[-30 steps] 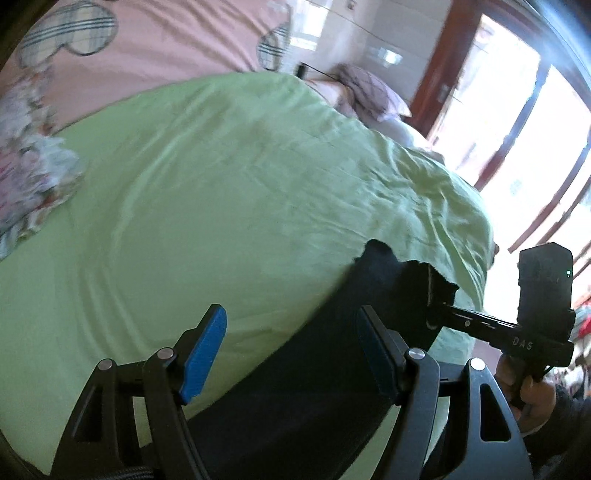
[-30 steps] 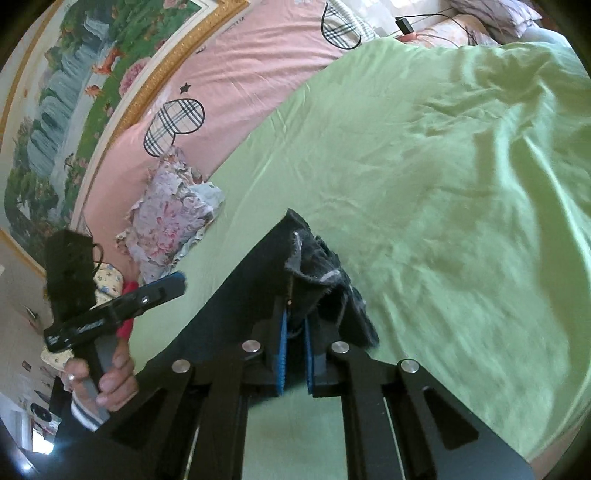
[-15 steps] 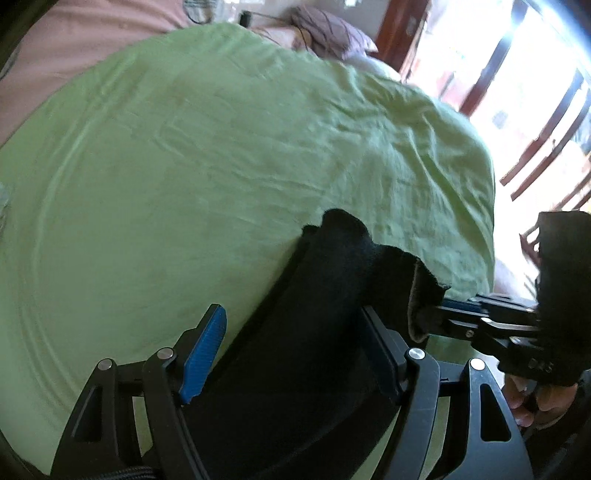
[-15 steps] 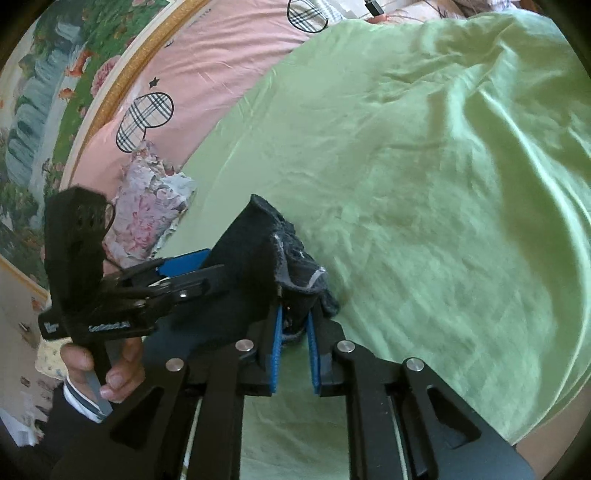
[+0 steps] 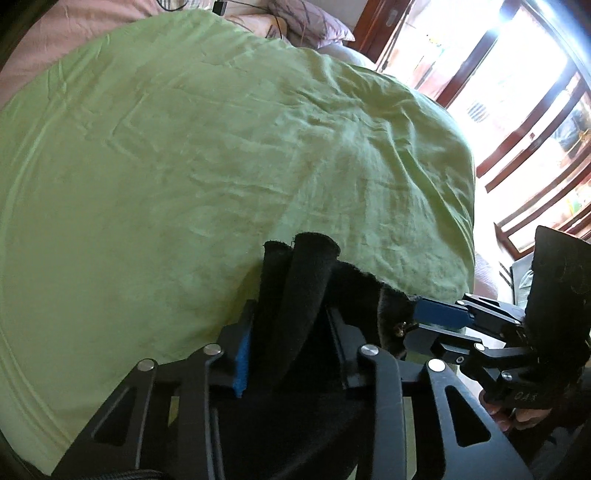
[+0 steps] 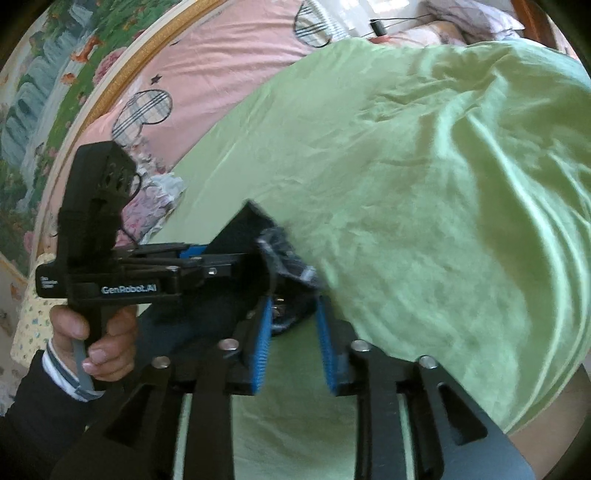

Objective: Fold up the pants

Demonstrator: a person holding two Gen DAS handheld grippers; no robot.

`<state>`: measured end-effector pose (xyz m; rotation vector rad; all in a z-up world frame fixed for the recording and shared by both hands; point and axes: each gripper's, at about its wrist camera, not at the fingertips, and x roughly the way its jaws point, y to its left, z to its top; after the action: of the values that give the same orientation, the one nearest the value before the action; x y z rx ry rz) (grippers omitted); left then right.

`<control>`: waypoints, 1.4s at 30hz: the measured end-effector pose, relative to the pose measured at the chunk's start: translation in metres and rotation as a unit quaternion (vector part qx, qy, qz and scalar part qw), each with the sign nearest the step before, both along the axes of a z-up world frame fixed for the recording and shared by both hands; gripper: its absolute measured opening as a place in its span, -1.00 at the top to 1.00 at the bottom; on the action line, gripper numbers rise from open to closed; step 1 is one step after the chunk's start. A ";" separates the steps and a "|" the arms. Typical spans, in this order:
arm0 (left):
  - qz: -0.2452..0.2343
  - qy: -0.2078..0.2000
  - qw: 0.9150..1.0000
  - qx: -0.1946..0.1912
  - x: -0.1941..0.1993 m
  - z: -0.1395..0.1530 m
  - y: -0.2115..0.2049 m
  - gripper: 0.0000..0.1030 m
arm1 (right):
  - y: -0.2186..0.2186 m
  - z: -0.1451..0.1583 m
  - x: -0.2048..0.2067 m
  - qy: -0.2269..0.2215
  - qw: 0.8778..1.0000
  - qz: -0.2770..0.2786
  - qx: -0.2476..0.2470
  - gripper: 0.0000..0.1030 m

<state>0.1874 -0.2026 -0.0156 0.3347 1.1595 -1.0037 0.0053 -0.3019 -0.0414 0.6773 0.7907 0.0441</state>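
Note:
The black pants point(image 5: 295, 288) hang in a bunch above the green bedspread point(image 5: 184, 147). My left gripper point(image 5: 291, 325) is shut on a thick fold of the waist end, with the cloth rising between its blue pads. It also shows in the right wrist view point(image 6: 192, 258), held by a hand. My right gripper point(image 6: 295, 332) has its blue pads apart and the pants' button edge point(image 6: 284, 258) sits just ahead of them, loose. In the left wrist view the right gripper point(image 5: 436, 317) is beside the cloth at the right.
A pink sheet point(image 6: 221, 74) with checked hearts and a floral pillow point(image 6: 147, 206) lie at the head of the bed. A purple pillow point(image 5: 310, 26) lies at the far corner. Windows point(image 5: 517, 110) stand beyond the bed's right edge.
My left gripper has closed on the pants' fold. My right gripper has opened and let go of the button edge. Both grippers have come close together.

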 end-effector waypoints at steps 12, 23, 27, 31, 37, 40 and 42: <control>0.019 0.008 0.999 -0.048 -0.002 0.018 0.018 0.75 | 0.002 -0.010 0.009 -0.017 0.997 0.039 0.062 0.67; 0.040 -0.045 0.990 -0.129 -0.023 0.086 0.083 0.78 | 0.015 0.052 0.002 -0.130 0.983 0.103 0.083 0.71; 0.056 -0.062 0.985 -0.152 -0.034 0.106 0.116 0.78 | 0.032 0.071 0.005 -0.163 0.970 0.145 0.111 0.71; 0.075 -0.073 0.979 -0.173 -0.042 0.118 0.149 0.78 | 0.053 0.084 0.006 -0.184 0.955 0.189 0.136 0.72; 0.106 -0.080 0.972 -0.193 -0.056 0.113 0.192 0.78 | 0.095 0.093 0.011 -0.189 0.935 0.260 0.150 0.72; 0.129 -0.073 0.969 -0.198 -0.059 0.101 0.215 0.78 | 0.117 0.090 0.017 -0.178 0.929 0.288 0.150 0.72; 0.148 -0.067 0.966 -0.199 -0.060 0.091 0.231 0.78 | 0.128 0.085 0.022 -0.167 0.926 0.302 0.152 0.72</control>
<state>0.1270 0.0289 0.0754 -0.0898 0.8310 -0.9086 0.0277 -0.1739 0.0440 0.6704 0.6389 0.8384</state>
